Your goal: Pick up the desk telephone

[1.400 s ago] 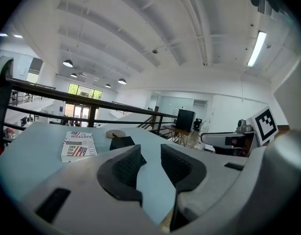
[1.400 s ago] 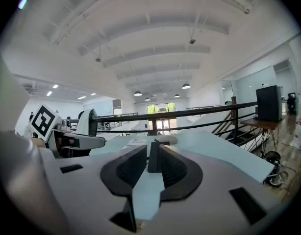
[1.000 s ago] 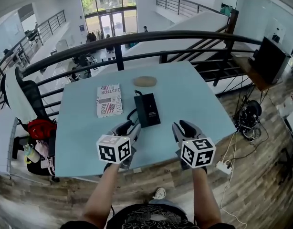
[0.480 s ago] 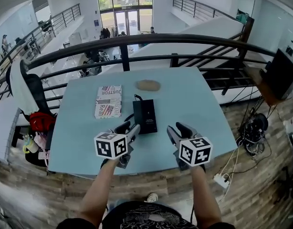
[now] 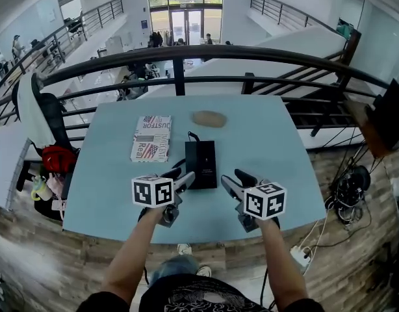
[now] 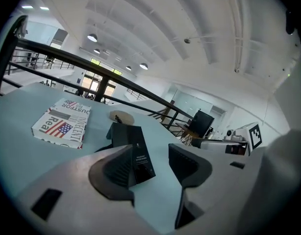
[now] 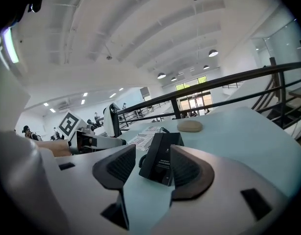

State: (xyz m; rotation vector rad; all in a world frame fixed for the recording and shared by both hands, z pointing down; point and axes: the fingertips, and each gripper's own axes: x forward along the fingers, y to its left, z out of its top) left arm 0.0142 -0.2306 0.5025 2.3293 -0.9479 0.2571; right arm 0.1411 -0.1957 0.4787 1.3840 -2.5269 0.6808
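Note:
The black desk telephone (image 5: pixel 201 163) lies flat near the middle of the light blue table (image 5: pixel 271 142), its cord trailing off its left side. My left gripper (image 5: pixel 180 177) hovers just before the phone's near left corner, and its jaws are opening with nothing between them. My right gripper (image 5: pixel 233 180) hangs by the near right corner, jaws likewise opening and empty. In the left gripper view the phone (image 6: pixel 133 143) lies just beyond the left gripper (image 6: pixel 150 165). The right gripper view has the phone (image 7: pixel 160 156) ahead of the right gripper (image 7: pixel 149 169).
A folded printed paper (image 5: pixel 151 138) lies left of the phone and a flat tan oval object (image 5: pixel 209 118) behind it. A black railing (image 5: pixel 186 54) runs along the table's far edge. An office chair with a red bag (image 5: pixel 56 158) stands at the left.
Both grippers have come forward and down toward the phone's near end, and their jaws have spread wider. The phone has not moved.

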